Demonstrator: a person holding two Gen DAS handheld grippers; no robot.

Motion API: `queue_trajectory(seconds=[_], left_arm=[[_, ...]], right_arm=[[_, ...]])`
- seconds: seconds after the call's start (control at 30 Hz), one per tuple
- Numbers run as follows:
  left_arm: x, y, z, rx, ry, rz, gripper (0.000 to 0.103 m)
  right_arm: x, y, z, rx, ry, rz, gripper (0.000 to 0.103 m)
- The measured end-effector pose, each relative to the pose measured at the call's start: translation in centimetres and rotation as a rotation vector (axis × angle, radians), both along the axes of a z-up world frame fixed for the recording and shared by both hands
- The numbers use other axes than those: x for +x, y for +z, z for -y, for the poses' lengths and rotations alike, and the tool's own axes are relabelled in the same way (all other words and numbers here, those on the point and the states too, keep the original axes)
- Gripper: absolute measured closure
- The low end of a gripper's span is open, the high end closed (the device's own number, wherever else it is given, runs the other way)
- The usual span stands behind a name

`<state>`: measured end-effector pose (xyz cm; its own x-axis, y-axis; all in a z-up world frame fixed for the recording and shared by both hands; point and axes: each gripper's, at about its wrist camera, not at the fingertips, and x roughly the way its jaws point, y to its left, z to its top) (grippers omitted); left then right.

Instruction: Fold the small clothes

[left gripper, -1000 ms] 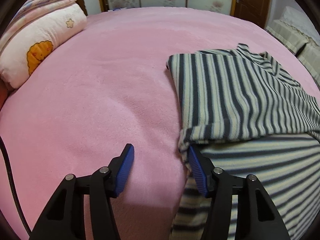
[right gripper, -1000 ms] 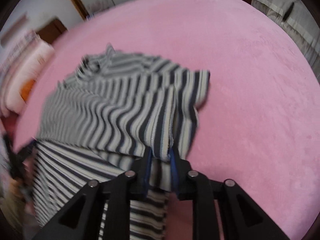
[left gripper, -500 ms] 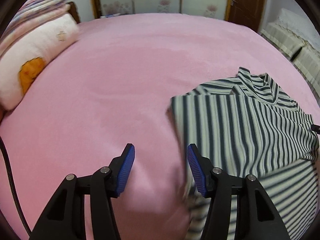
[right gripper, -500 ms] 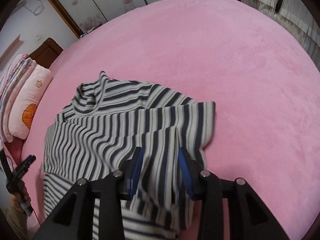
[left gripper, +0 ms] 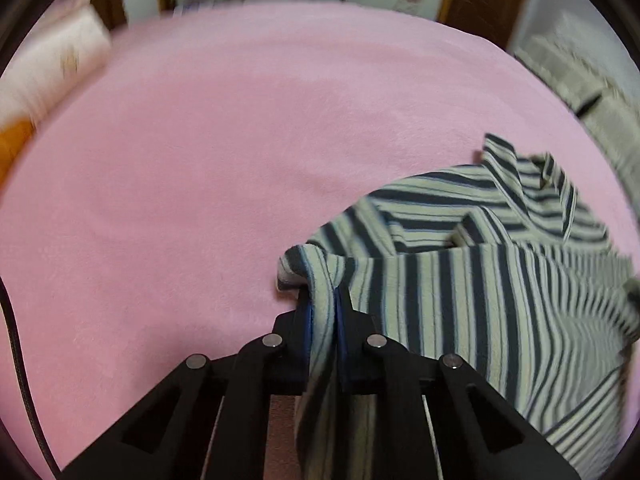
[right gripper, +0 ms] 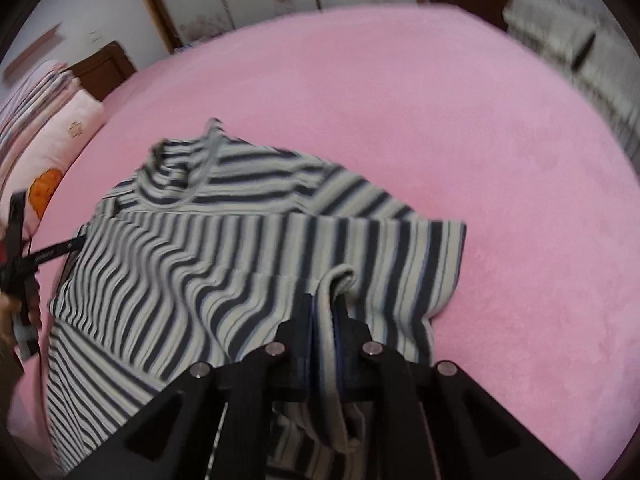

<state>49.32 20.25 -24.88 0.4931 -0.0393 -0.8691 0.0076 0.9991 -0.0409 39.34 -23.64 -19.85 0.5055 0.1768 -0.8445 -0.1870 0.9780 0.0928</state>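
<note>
- A striped shirt (left gripper: 500,280) in dark blue and cream lies partly folded on a pink bed (left gripper: 200,160), toward the near side of the bed.
- The left gripper (left gripper: 323,308) has just closed; its blue fingers (left gripper: 305,312) pinch a fold at the shirt's left corner.
- The right gripper (right gripper: 323,316) has also just closed, its fingers (right gripper: 339,320) clamped on a raised ridge of cloth near the shirt's right side.
- Judged step: both near corners are now gripped, ready for a lengthwise fold toward the collar.
- The next move likely calls for lifting both hands together, keeping the edge taut and level, then carrying it forward so the hem lands square over the collar end.
- The left wrist view alone shows the left corner grip and the open pink bed to its left.
- The right wrist view alone shows the collar (right gripper: 180,176) opening, the shirt's right edge, a pillow (right gripper: 60,148) with an orange print by the headboard, and the other gripper's black frame at the far left edge.
</note>
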Motion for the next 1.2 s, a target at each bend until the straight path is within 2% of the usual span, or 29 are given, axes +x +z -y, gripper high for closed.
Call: queue_trajectory(seconds=[0.1,0.2,0.3,0.4,0.53,0.6,0.63,0.7,0.77,0.8,0.83,0.87,0.97,1.07,1.2], left_arm=[[-1.4,1.8,0.7,0.080,-0.030,0.110,0.097],[-3.2,3.9,-0.1,0.089,-0.020,0.264,0.097],[-4.3,5.0,-0.5,0.093,0.004,0.341,0.097],[-4.7,5.0,-0.1,0.097,0.026,0.374,0.097],[-4.1,3.5,1.8,0.110,0.035,0.355,0.093],[-3.2,2.1,2.4,0.168,0.018,0.329,0.084],[-2.4,1.1,3.1,0.202,0.013,0.293,0.074],[-1.1,-0.4,3.1,0.240,0.016,0.206,0.068],[-0.8,-0.5,2.4,0.216,0.032,0.189,0.054],[-1.0,0.0,1.7,0.205,0.058,0.205,0.051],[-1.2,0.5,1.0,0.200,0.081,0.219,0.048],[-1.3,1.0,0.4,0.195,0.107,0.229,0.048],[-1.7,2.6,-1.3,0.152,0.169,0.242,0.048],[-1.7,3.8,-1.0,0.127,0.148,0.245,0.048],[-1.4,4.3,1.5,0.115,0.078,0.236,0.048]], right_arm=[[-2.0,2.2,-1.0,-0.018,0.033,0.105,0.095],[-3.5,4.7,-1.1,-0.006,0.029,0.211,0.095],[-4.4,6.9,-0.7,0.001,0.009,0.306,0.095],[-3.9,7.5,-0.4,-0.007,-0.023,0.333,0.095],[-2.1,5.7,0.4,-0.045,-0.081,0.310,0.095],[-0.8,3.9,0.6,-0.087,-0.112,0.287,0.095],[0.0,2.6,0.6,-0.115,-0.119,0.245,0.095],[1.4,0.3,0.9,-0.144,-0.151,0.128,0.093],[1.7,-0.5,1.5,-0.138,-0.191,0.081,0.083],[1.4,-0.3,1.8,-0.126,-0.205,0.090,0.081],[1.0,0.1,2.2,-0.110,-0.221,0.110,0.074],[0.7,0.5,2.5,-0.108,-0.231,0.123,0.067],[-0.1,1.8,3.3,-0.097,-0.252,0.160,0.066],[-0.5,2.8,3.3,-0.040,-0.233,0.156,0.066],[-0.5,3.3,1.5,0.020,-0.170,0.137,0.066]])
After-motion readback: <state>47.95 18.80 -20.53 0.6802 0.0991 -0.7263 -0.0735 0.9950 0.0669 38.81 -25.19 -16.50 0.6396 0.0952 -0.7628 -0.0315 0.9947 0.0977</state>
